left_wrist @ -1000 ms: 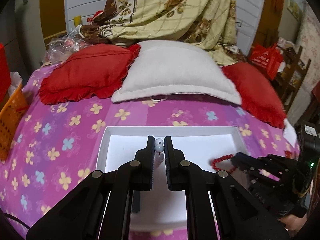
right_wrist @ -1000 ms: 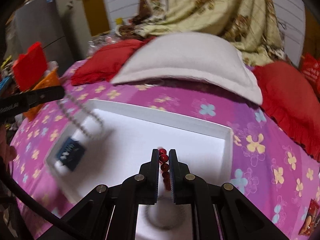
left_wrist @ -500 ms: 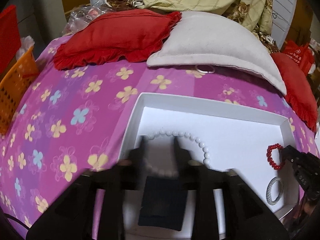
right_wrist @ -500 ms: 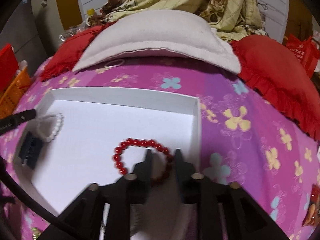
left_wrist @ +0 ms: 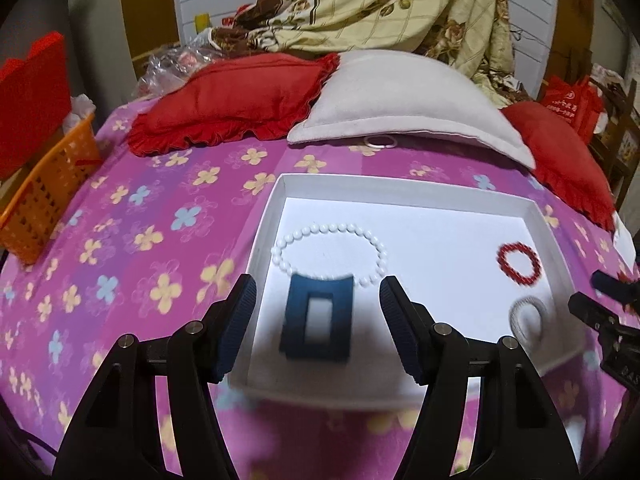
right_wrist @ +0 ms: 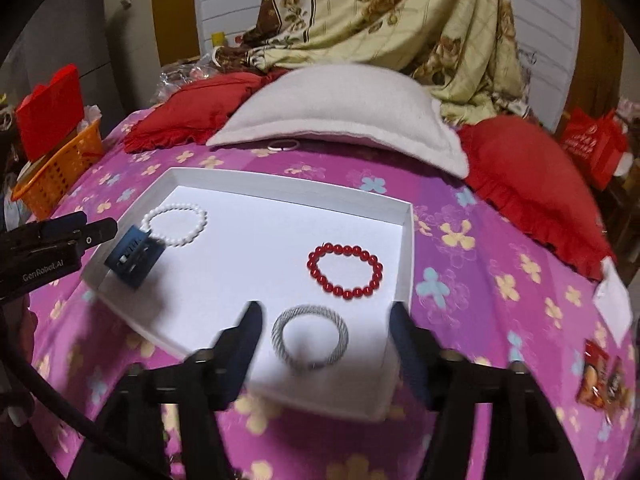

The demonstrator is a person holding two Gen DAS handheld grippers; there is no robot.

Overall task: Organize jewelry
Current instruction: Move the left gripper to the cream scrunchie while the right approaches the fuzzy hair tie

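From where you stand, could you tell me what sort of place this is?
Most likely a bedroom: the white tray sits on a bed with a floral purple sheet, pillows at its head and a bunched floral blanket behind.

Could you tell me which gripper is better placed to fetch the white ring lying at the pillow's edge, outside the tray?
Probably the left gripper: the white ring lies almost straight ahead of it, and its opening jaws hold nothing.
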